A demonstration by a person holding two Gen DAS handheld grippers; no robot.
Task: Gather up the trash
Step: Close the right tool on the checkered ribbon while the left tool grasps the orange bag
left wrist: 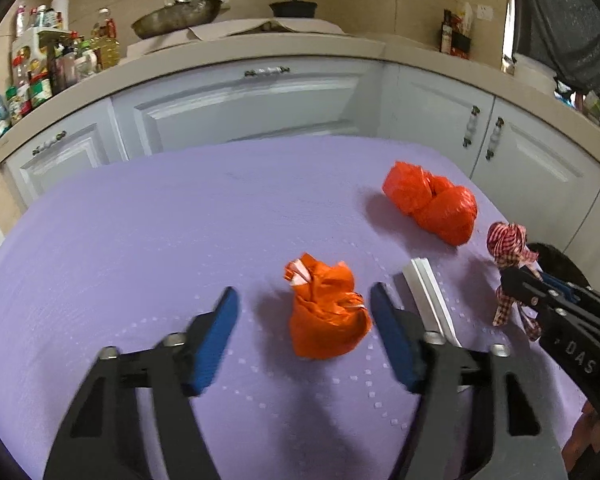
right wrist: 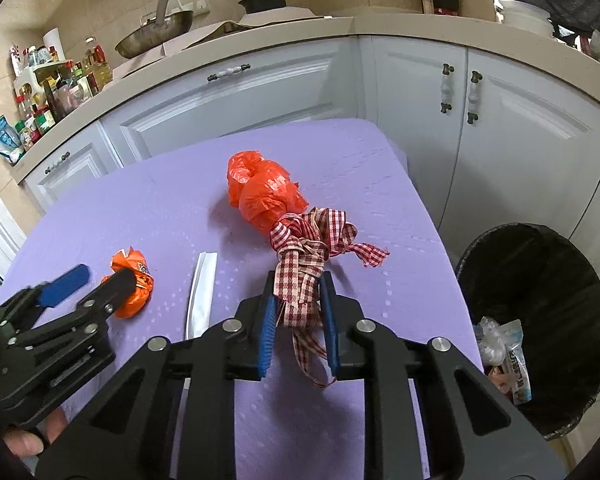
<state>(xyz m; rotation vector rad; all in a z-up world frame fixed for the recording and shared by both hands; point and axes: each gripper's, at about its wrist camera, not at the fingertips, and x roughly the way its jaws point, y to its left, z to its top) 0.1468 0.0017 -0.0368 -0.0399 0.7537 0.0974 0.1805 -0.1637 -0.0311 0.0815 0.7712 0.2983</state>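
On the purple table [left wrist: 140,220], the left gripper [left wrist: 304,312] gapes around the small orange wrapper [left wrist: 328,320] without touching it. Only the right wrist view shows the right gripper [right wrist: 298,312] clamped on the checkered ribbon [right wrist: 300,276], and the black bin [right wrist: 540,320] beside the table, holding wrappers.

Raised letters "DAS" on black body of right gripper [left wrist: 518,286], at right edge of left wrist view. Wrapper print in trash bin [right wrist: 540,248] and far-left counter bottle labels too blurred to read.

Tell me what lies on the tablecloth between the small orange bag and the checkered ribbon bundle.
A white flat strip lies between the small orange bag and the checkered ribbon bundle, touching neither; the right wrist view shows this best.
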